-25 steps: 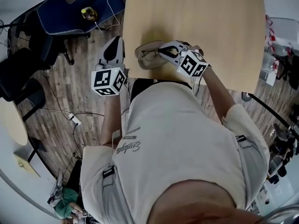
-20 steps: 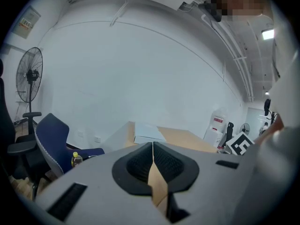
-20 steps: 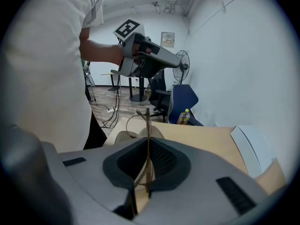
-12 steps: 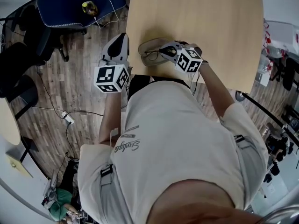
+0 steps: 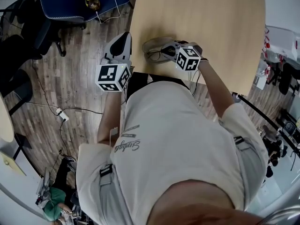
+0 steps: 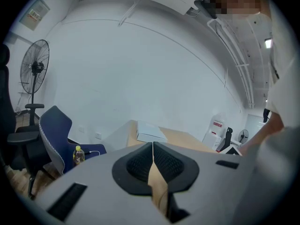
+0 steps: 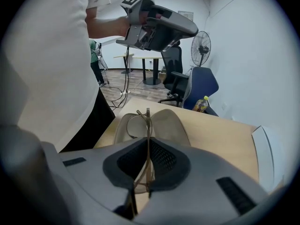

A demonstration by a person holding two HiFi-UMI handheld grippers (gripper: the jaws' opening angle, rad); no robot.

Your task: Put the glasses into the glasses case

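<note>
An open beige glasses case (image 5: 154,45) lies near the table's front left corner, and it also shows in the right gripper view as two pale shells (image 7: 169,123). My right gripper (image 5: 165,52) is shut on the thin brown-framed glasses (image 7: 141,121). It holds them by the frame, with the lenses (image 5: 152,56) reaching over the case. In its own view the right gripper (image 7: 148,149) clamps the frame between both pads. My left gripper (image 5: 123,37) hangs off the table's left edge over the floor. The left gripper (image 6: 153,146) is shut with nothing in it.
The light wooden table (image 5: 211,22) stretches away, with a white box (image 6: 150,132) at its far end. A blue chair (image 5: 79,6) with a yellow bottle (image 5: 92,2) and cable stands at the left. A fan (image 7: 200,43) and office chairs stand beyond, with cables on the wooden floor.
My right gripper has carried the glasses a little left, closer over the open case. The left gripper has stayed beside the table edge, still shut.
</note>
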